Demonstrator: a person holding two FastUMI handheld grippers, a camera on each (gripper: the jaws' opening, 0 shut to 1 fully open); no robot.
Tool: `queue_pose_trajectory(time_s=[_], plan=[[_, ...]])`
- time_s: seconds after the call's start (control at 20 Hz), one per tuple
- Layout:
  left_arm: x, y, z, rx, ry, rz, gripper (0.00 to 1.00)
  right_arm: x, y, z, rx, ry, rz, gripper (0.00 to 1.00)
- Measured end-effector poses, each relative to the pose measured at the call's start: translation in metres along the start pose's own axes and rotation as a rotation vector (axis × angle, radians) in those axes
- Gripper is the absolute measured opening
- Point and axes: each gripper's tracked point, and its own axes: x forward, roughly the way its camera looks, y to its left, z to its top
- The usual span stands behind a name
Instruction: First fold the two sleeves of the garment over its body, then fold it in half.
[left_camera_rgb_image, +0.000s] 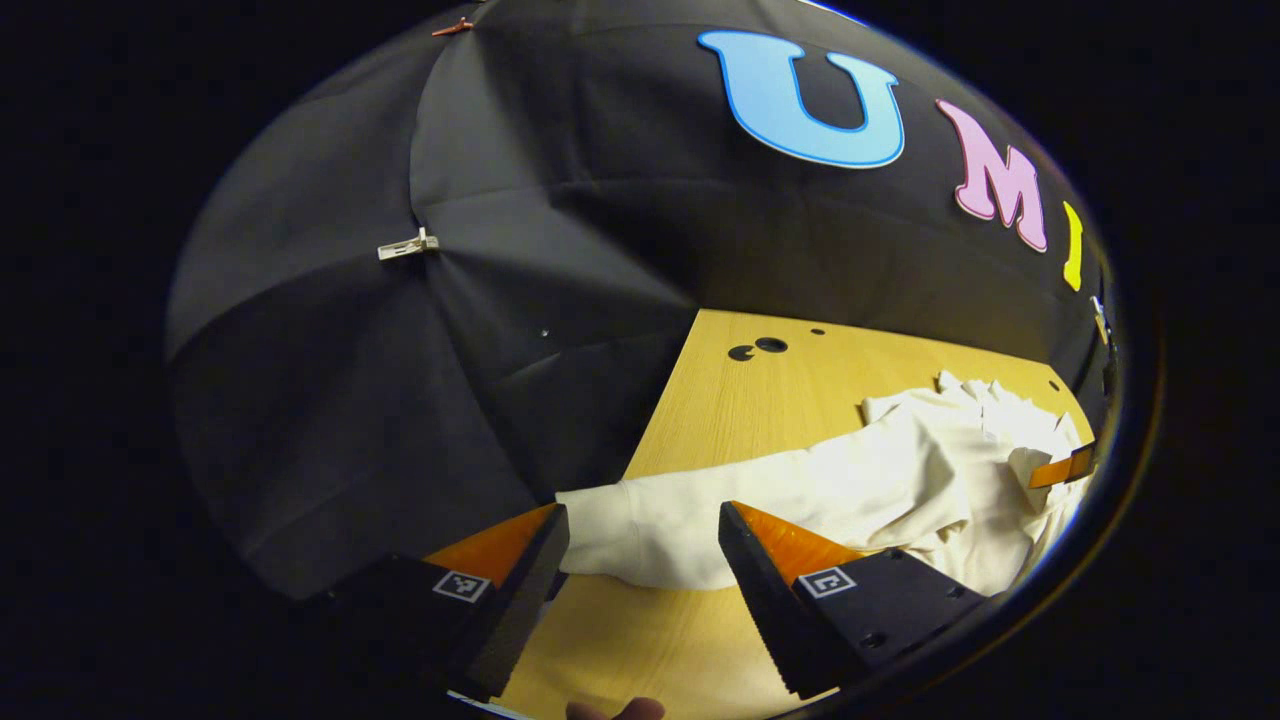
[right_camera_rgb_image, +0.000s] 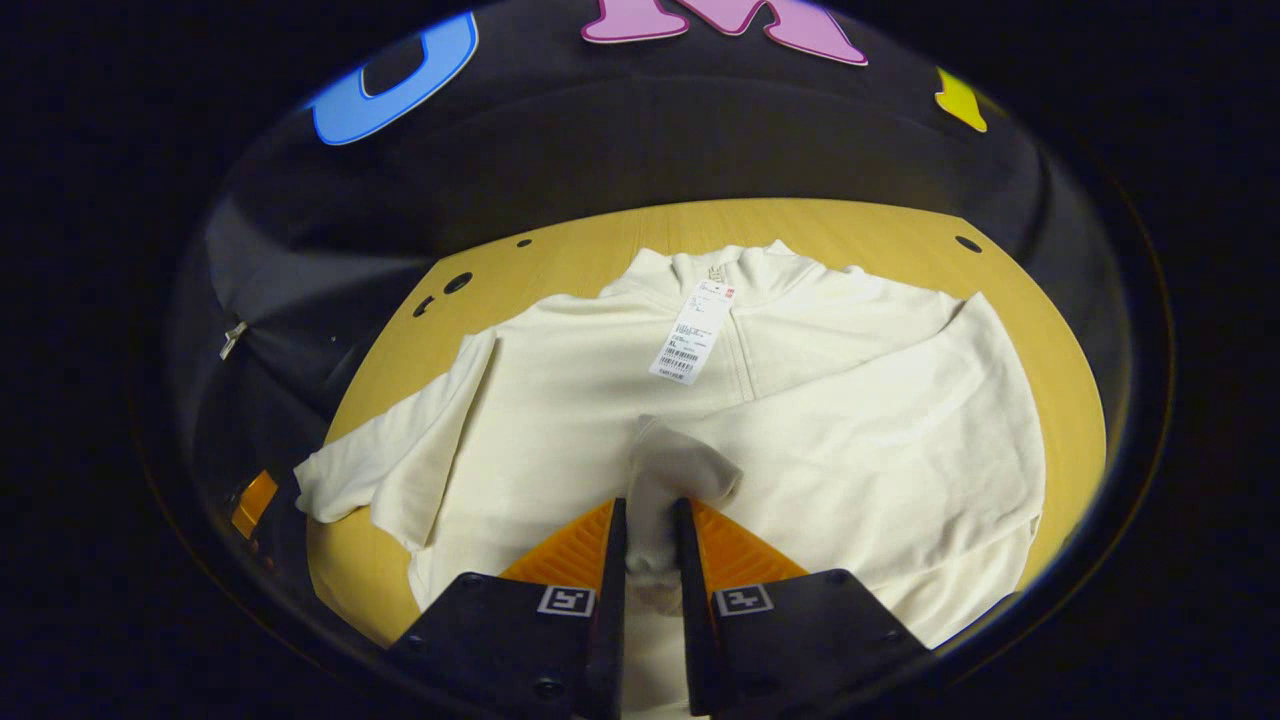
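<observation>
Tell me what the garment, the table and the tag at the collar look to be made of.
Garment: cream knit, likely cotton jersey or fleece; matte, with soft rounded folds and a ribbed-looking cuff between the right gripper fingers. Table: light wood or wood-look laminate, smooth, with faint straight grain and dark round holes. Tag: thin white card or paper, flat, printed.

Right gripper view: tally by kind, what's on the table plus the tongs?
Garment: 1, a cream top spread on the wooden table, one sleeve folded over the body.
Hang tag: 1, white, at the collar.
Tongs: 2, the right pinching the folded sleeve's cuff, the left open at the other cuff.
Total: 4
</observation>
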Motion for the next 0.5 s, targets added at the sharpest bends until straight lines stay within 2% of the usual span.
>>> queue_pose_trajectory(time_s=[0.05,0.15,0.2,0.3,0.5], plan=[[0.005,0.001,-0.004,0.006,0.010,0.002,0.99,0.002,0.006,-0.005,0.005,0.014,0.015,0.32],[0.014,0.002,-0.009,0.008,0.028,0.001,0.96,0.002,0.018,-0.007,0.012,0.020,0.057,0.41],[0.018,0.003,-0.011,0.007,0.035,0.002,0.96,0.001,0.023,-0.007,0.012,0.018,0.073,0.60],[0.026,0.002,-0.014,0.009,0.048,0.003,0.96,-0.004,0.029,-0.006,0.031,0.019,0.093,0.77],[0.029,0.003,-0.023,0.008,0.100,0.013,0.96,-0.024,0.042,0.006,0.074,-0.020,0.157,0.80]])
